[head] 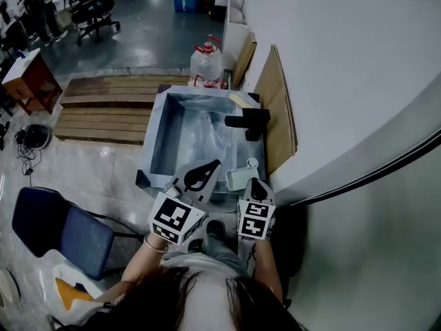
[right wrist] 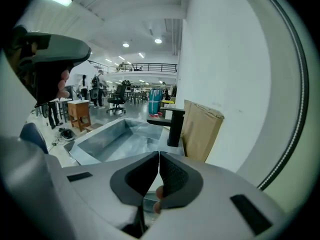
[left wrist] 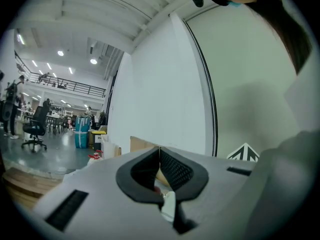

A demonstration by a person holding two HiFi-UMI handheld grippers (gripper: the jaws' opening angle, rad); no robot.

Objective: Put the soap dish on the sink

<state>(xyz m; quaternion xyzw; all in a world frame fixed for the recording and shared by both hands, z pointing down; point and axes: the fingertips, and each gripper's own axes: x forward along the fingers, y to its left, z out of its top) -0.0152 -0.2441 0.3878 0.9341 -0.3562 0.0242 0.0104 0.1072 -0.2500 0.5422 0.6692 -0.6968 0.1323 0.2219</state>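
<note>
Looking steeply down onto a metal sink [head: 157, 126], hemmed in on the right by a sheet of cardboard [head: 279, 116] leaning against a white wall [head: 344, 61], with a black faucet [head: 249, 121] standing on the right rim and reaching over the basin. Open on the left side: floor, a wooden pallet [head: 103, 109] alongside the sink's far end, and a blue chair [head: 58, 229] at the person's left, well apart from the sink. Beyond the far rim, a clear jug [head: 207, 64] with a red cap. Resting on the sink's near right corner: the soap dish [head: 238, 178], small, pale and roughly rectangular, just ahead of the right gripper [head: 256, 183]; too small to tell whether touching it. Next to the dish, toward the faucet, a little white round thing [head: 252, 163], not identifiable. Held over the sink's near edge, just left of the dish: the left gripper [head: 215, 164]. Shown in the left gripper view with jaws pressed tip to tip, gripping nothing; likewise in the right gripper view, jaws together and empty, a fingertip [right wrist: 160, 191] peeking low behind them. Hidden behind the gripper bodies in both gripper views: the dish.
</note>
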